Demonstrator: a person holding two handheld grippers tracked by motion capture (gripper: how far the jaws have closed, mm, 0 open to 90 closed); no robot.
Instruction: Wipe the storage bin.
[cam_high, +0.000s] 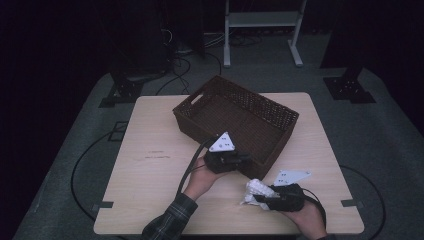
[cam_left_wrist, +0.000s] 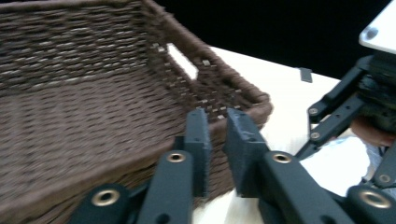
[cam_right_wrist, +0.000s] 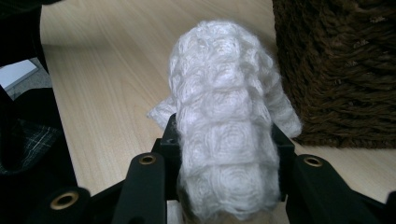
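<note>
- The white knitted cloth (cam_right_wrist: 226, 140) runs off the bottom edge of the right gripper view, and its bulk covers the inner faces of the jaws pressed against it.
- In the high view the right gripper (cam_high: 262, 196) hides the cloth's near end.
- The brown woven basket (cam_left_wrist: 93, 93) is blurred in the left gripper view and cut by the top and left edges.
- The left gripper (cam_high: 242, 159) has its tips lost, seemingly, against the dark basket wall in the high view.
- The person's plaid sleeve (cam_high: 167, 222) is cut by the bottom edge.
</note>
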